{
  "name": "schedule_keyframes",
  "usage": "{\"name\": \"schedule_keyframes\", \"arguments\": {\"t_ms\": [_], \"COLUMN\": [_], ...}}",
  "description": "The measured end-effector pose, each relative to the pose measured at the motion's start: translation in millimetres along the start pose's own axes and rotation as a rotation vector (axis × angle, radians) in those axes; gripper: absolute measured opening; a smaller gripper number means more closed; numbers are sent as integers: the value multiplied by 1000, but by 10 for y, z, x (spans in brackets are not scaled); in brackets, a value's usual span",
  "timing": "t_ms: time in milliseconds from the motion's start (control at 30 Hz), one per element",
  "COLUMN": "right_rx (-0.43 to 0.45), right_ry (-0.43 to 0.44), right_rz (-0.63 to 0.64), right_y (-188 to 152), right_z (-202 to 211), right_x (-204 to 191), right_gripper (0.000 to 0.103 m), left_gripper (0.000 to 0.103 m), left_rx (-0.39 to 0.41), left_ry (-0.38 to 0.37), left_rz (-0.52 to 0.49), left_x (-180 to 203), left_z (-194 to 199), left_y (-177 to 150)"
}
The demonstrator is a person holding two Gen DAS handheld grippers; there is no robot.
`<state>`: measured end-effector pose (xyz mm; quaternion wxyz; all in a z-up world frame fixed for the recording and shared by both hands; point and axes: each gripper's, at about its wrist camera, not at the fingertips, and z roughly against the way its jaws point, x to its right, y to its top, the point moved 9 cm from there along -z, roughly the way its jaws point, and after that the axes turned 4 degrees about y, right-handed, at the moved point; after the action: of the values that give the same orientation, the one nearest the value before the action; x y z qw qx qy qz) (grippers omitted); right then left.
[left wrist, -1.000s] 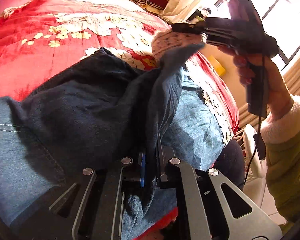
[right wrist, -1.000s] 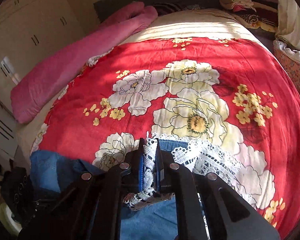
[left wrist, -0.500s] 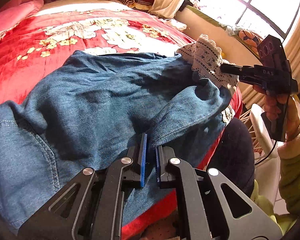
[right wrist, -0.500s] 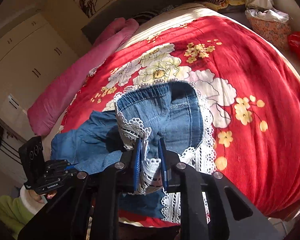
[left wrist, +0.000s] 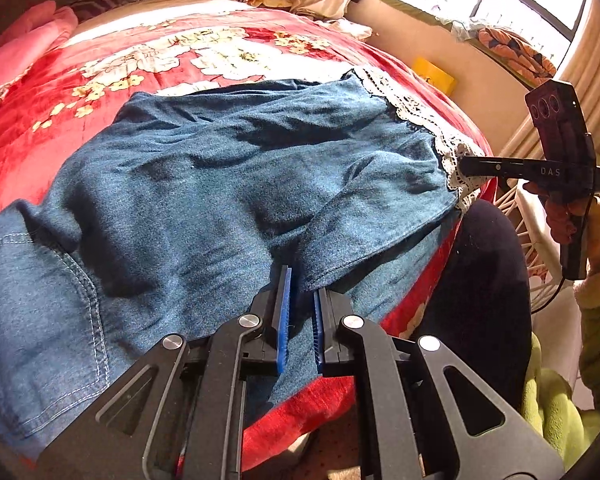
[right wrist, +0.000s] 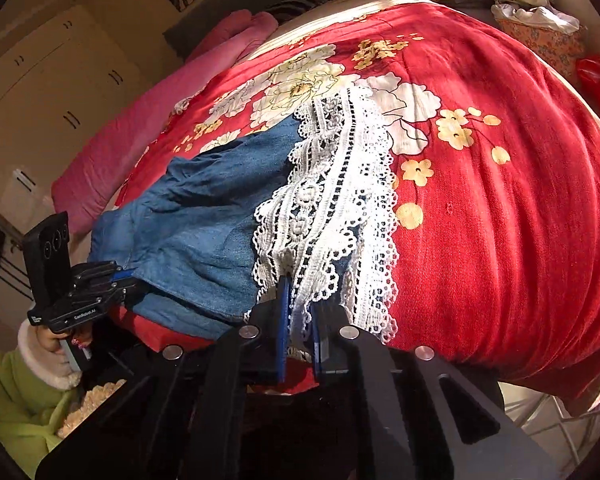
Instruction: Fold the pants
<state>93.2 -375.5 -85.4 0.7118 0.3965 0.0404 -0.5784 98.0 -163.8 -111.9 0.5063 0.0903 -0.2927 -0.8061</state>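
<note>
Cloth under my matt black claws

My left claw (left wrist: 299,312) grips soft matt denim pants (left wrist: 204,200); white openwork lace hem (right wrist: 332,208) at twelve o'clock of my right claw (right wrist: 299,320); plush, perhaps velvety blanket (right wrist: 500,200).

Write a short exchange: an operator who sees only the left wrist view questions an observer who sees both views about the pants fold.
Operator: Does the right gripper pinch lace or denim?
Observer: Lace. The white lace hem runs between its blue pads, which are shut on it.
Operator: What stands beyond the pink pillow?
Observer: A cream wardrobe with dark handles, outside your view.
</note>
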Motion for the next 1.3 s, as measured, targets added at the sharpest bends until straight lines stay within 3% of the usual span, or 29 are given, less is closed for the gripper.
{"name": "schedule_keyframes", "arguments": {"t_ms": [133, 300, 500, 567, 633, 700, 733, 967, 1100, 1267, 1300], "right_rx": [7, -39, -1, 8, 17, 45, 62, 170, 126, -4, -27], "right_ry": [-23, -37, 8, 26, 32, 5, -6, 8, 66, 33, 13], "right_rz": [-4, -24, -64, -80, -91, -86, -84, -62, 57, 149, 155], "right_y": [-10, -188, -243, -244, -226, -189, -163, 255, 422, 311, 265], "right_z": [114, -23, 7, 49, 125, 233, 287, 435, 155, -336, -405], "right_x": [109, 249, 275, 257, 235, 235, 241, 99, -328, -525, -494], "right_gripper": [8, 8, 10, 16, 24, 46, 58, 60, 60, 60, 60], "left_gripper": [4, 4, 4, 7, 16, 41, 41, 45, 45, 46, 51], "left_rx": [-13, -36, -39, -36, -39, -24, -17, 71, 70, 48, 36], "left_ry": [7, 35, 6, -8, -39, -60, -58, -40, 1, 72, 79], "left_rz": [-63, -137, -124, -106, -84, -79, -78, 1, 47, 87, 92], "left_x": [94, 199, 180, 160, 162, 184, 183, 3, -105, -275, -298], "left_z": [37, -53, -55, -51, -11, 75, 114, 401, 311, 136, 104], "left_y": [-104, -254, -271, -278, -282, -282, -278, -19, 132, 133, 105]}}
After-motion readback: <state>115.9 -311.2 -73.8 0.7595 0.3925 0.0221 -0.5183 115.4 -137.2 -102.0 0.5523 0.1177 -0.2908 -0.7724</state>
